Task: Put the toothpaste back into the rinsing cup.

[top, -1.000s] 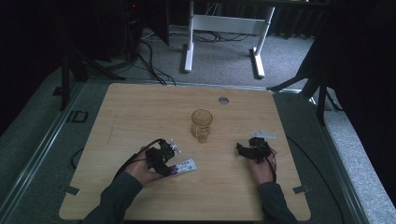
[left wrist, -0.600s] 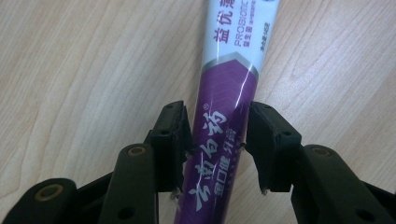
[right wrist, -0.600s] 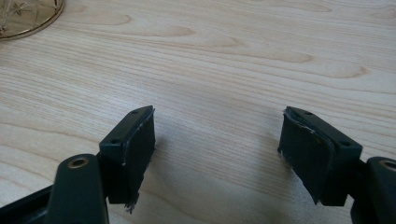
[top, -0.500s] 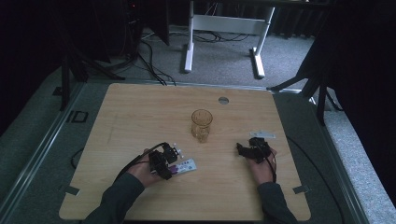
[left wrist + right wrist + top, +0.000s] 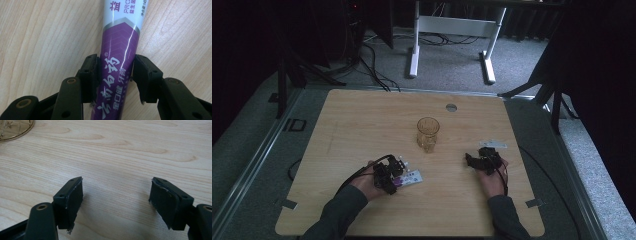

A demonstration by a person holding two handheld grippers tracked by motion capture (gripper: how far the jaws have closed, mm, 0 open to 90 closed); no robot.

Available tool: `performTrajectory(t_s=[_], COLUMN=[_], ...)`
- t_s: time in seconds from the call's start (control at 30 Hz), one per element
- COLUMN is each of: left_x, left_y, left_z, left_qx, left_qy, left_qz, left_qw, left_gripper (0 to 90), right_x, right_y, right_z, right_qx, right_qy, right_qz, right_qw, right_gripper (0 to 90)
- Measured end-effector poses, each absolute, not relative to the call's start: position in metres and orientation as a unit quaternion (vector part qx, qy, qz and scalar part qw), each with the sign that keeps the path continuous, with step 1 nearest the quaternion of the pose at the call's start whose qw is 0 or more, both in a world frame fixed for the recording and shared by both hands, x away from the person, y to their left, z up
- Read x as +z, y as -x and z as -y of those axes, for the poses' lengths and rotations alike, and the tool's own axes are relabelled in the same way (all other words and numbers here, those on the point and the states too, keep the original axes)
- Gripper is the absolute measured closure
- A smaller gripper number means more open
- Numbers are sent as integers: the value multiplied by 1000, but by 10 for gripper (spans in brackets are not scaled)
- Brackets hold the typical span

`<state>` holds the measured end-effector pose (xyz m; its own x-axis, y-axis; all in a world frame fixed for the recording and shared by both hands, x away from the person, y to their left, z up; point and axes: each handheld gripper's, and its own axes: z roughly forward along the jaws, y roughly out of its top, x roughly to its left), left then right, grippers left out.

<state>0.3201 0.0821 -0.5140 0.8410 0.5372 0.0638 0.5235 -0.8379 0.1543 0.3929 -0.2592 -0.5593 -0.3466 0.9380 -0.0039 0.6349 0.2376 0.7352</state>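
Note:
A purple and white toothpaste tube (image 5: 412,177) lies flat on the wooden table (image 5: 362,120), near the front left. My left gripper (image 5: 397,180) straddles the tube's purple end (image 5: 120,45). Its jaws have just been opening, and the pads (image 5: 93,72) stand right beside the tube's edges without squeezing it. My right gripper (image 5: 472,161) rests low over bare wood at the front right, open with nothing between its pads (image 5: 72,200). A gold-patterned drinking glass (image 5: 428,134) stands upright mid-table, and its base (image 5: 15,130) shows at the top left of the right gripper view.
A small pale flat item (image 5: 493,144) lies just beyond the right gripper. A round cable hole (image 5: 451,107) sits near the table's far edge. Beyond the table are a white desk frame (image 5: 452,30) and cables on grey carpet.
The left gripper has edged slightly toward the front edge along the tube, which still lies on the table. The right gripper has not moved.

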Motion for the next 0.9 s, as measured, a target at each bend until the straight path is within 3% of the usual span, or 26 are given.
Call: performTrajectory(t_s=[0.6,0.9], left_x=[-518,-517], left_y=[-324,-326], left_z=[-79,-76], left_qx=[41,38], left_qy=[-957,-958], left_qz=[-281,-283], left_qw=[54,38], left_gripper=[553,596], right_x=[-559,-559], right_y=[-393,-393], right_z=[259,259], right_qx=[328,328], right_qy=[-523,-523], right_qz=[-752,-752], right_qw=[231,231], right_gripper=[267,267])
